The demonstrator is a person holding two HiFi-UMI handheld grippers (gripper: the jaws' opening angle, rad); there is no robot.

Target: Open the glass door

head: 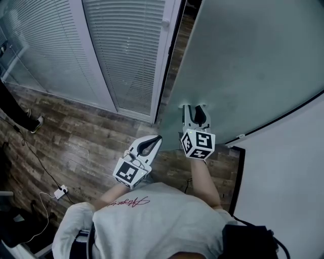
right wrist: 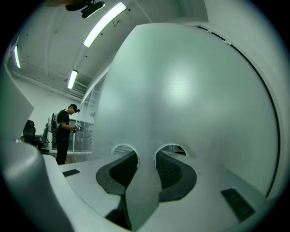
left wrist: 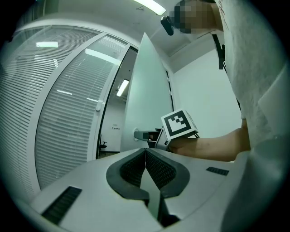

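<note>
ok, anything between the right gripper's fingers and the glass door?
Nothing. In the right gripper view, the right gripper holds its open fingers right at the frosted glass door, meeting their reflections; head view agrees.

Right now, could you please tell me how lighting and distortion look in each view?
Head view: dim, with glare on the glass door around the right gripper. Left gripper view: fisheye bows the blinds; the ceiling light blows out. Right gripper view: the glass door bulges like a dome, with two bright halos beside the jaws.
</note>
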